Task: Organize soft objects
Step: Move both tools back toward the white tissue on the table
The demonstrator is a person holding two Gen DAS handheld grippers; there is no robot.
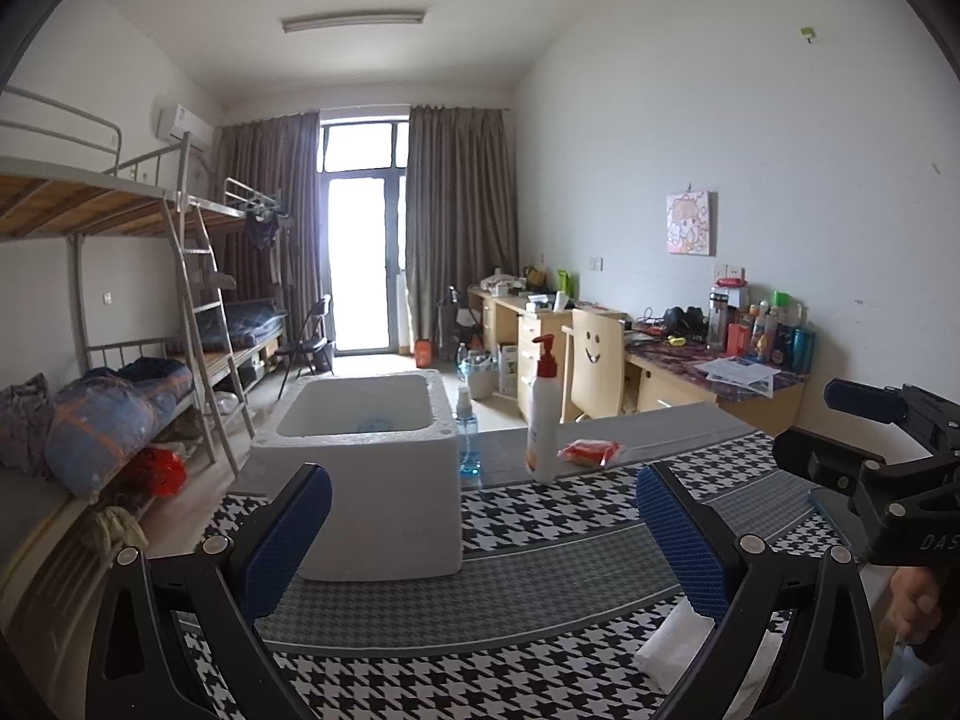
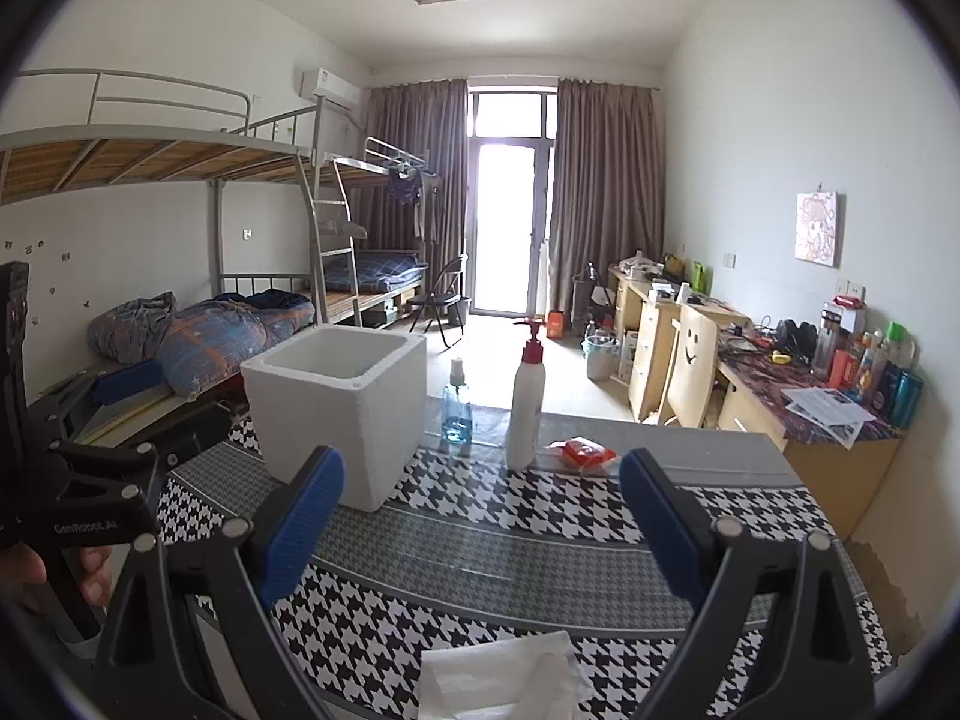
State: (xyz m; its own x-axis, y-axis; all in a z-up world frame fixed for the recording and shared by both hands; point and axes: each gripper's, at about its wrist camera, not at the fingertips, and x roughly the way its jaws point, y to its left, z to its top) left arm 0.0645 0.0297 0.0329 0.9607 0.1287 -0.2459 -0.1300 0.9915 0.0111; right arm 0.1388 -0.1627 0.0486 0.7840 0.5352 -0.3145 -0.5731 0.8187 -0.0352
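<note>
Jaws wide on both, left gripper (image 1: 483, 531) and right gripper (image 2: 480, 516) level above table (image 2: 480, 546)

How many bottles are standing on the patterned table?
2: a white pump bottle near the far edge, and a small clear spray bottle between it and the white foam box. The box may hide others.

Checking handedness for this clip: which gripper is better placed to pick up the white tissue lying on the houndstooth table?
Probably the right gripper: the crumpled white tissue lies centred below its open jaws, while it sits off to the right of the left gripper.
</note>
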